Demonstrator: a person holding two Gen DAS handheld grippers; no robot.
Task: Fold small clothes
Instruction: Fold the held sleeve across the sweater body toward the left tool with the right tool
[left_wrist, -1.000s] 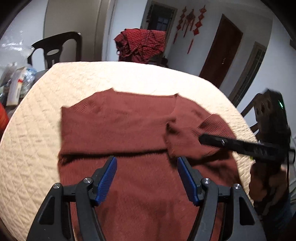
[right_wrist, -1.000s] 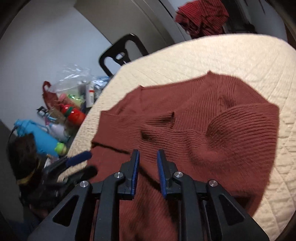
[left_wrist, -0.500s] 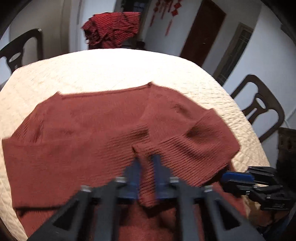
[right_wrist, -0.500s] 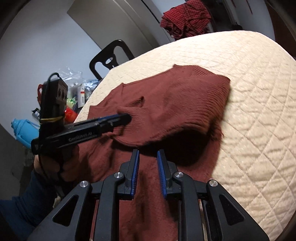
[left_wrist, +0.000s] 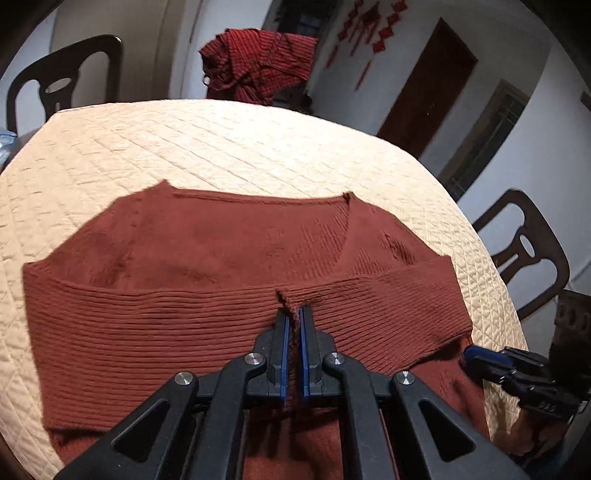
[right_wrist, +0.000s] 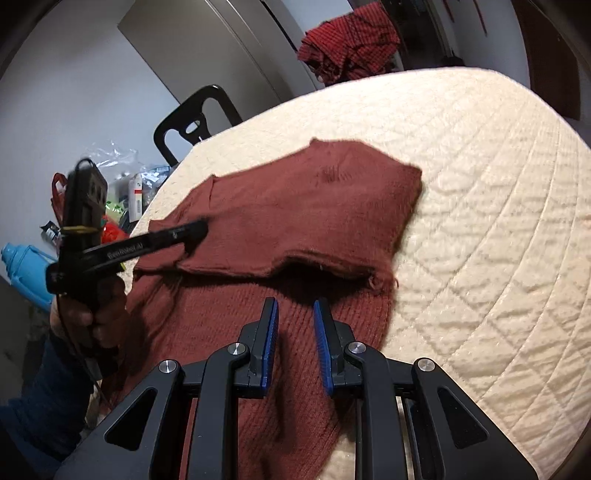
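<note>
**Left gripper pinching the sweater's folded edge**

Your left gripper is clamped shut on the rust-red knit sweater, its blue pads pressed together on a small peak of ribbed fabric at the edge of a folded-over band. From that wrist view the sweater spreads away toward twelve o'clock, its neckline lying farthest from you, and the ribbed band runs across from nine o'clock to three o'clock right at the fingertips. More of the sweater lies under and behind the gripper toward six o'clock.

Your right gripper hovers over the lower part of the same sweater with its jaws slightly apart and nothing between the pads; only knit fabric shows below the gap. From this wrist view the folded layer lies just beyond the fingertips at twelve o'clock, its frayed corner at about one o'clock. Your left hand and its gripper come in at nine o'clock, the fingers reaching over the sweater's edge.

The sweater lies on the cream quilted table cover. Beyond the table's far edge at twelve o'clock sits a red checked cloth. Dark chairs stand around the table.
</note>
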